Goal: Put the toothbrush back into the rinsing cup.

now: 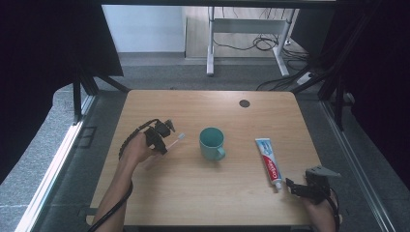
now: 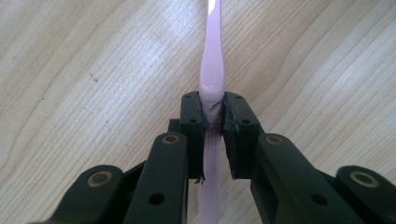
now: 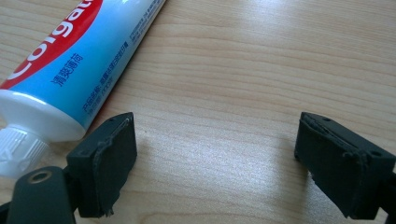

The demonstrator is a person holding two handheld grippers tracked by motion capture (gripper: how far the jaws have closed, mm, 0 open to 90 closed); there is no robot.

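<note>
Left tool (image 2: 213, 122) pinched tight on pink toothbrush (image 2: 212, 56), just over counter (image 1: 193, 193), left of green cup (image 1: 212, 143). Right tool (image 3: 215, 154) wide open, holding nothing, beside toothpaste (image 3: 79, 56). Thin handle: might twist or slip, miss the cup.

My black left tool (image 2: 212, 123) grips a pale pink toothbrush (image 2: 212, 56); teal mug (image 1: 212, 143), red-white-blue toothpaste tube (image 1: 269, 161), light woodgrain surface (image 1: 193, 188)

Toothbrush (image 2: 212, 70) — pale pink, slim handle, white bristled head; clamped between the left gripper's (image 2: 214, 109) pads, raised off the wooden tabletop, head (image 1: 182, 137) pointing toward the teal mug — well apart from the toothpaste tube.
</note>
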